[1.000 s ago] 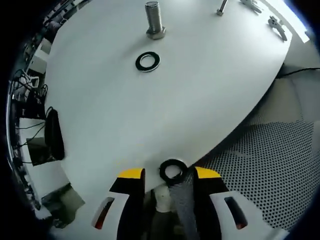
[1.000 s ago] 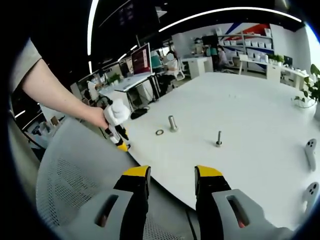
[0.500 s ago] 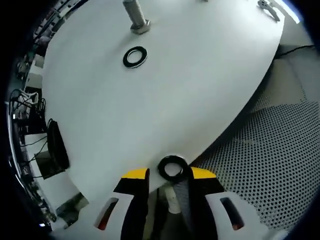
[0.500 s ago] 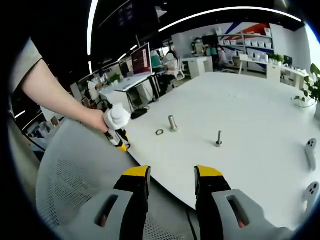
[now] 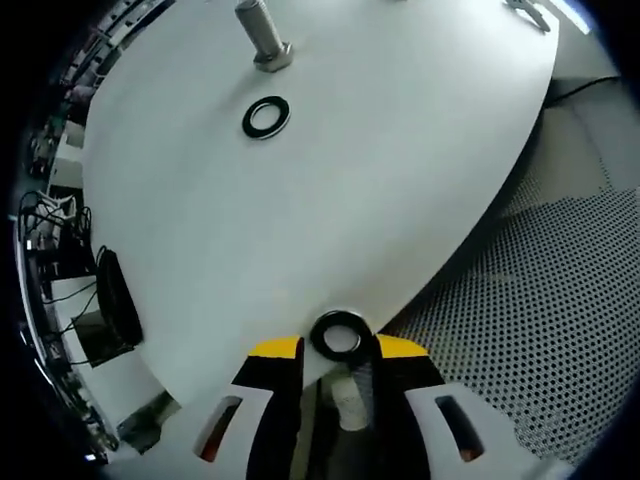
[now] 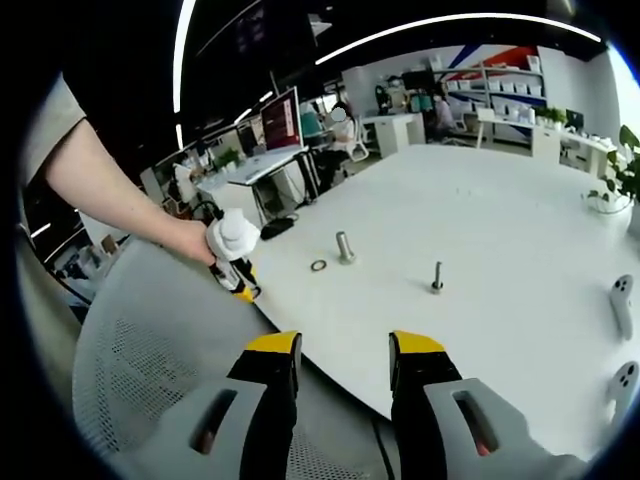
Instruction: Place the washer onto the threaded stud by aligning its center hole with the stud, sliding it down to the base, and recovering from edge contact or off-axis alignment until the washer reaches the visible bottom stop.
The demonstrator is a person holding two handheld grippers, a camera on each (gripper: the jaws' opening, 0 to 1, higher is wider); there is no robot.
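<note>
My left gripper [image 5: 338,348] is shut on a black washer [image 5: 338,335], which stands between its yellow-tipped jaws just off the near edge of the white table [image 5: 330,200]. Far up the table stands a thick threaded stud [image 5: 262,35], with a second black washer [image 5: 266,117] lying flat beside it. In the right gripper view a hand holds the left gripper [image 6: 235,268] at the table's edge, apart from the thick stud [image 6: 345,246] and the flat washer [image 6: 318,265]. A thinner stud [image 6: 437,277] stands to their right. My right gripper [image 6: 345,350] is open and holds nothing.
A grey mesh chair back [image 5: 545,300] lies under both grippers, also seen as the chair back [image 6: 140,380]. Two white controllers [image 6: 622,300] rest near the table's right edge. A black object [image 5: 110,290] and cables sit on the floor. Desks with monitors [image 6: 283,120] stand behind.
The left gripper has drawn back a little from the table with the washer in it, so the stud and flat washer shifted up and left in its view. The right gripper has not moved.
</note>
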